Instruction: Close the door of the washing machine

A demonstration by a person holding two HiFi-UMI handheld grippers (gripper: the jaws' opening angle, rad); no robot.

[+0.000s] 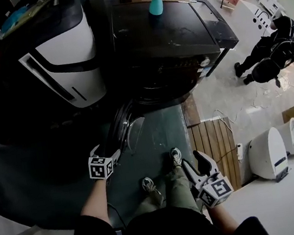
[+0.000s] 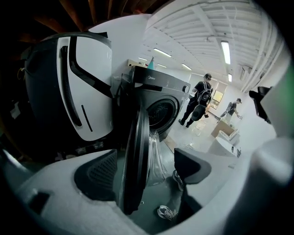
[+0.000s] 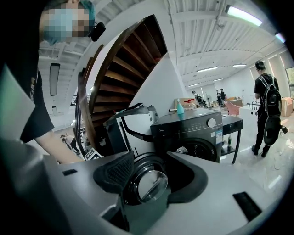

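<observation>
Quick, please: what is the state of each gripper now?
Left gripper: open, door edge between fingers.
Right gripper: open, holding nothing.

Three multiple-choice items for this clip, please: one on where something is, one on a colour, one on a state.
1. Where is the teal bottle?
A. on the floor
B. on top of the washing machine
C. inside the drum

2. What colour is the washing machine's body?
A. white
B. red
C. dark grey to black

3. How does the door stand?
A. swung open
B. shut
C. taken off and lying flat

Answers:
1 B: the bottle stands upright on the machine's top, near its back edge.
2 C: the top and front both show dark in the head view and the right gripper view.
3 A: the door juts out from the machine's front, and its edge stands between the open jaws of the left gripper.
</observation>
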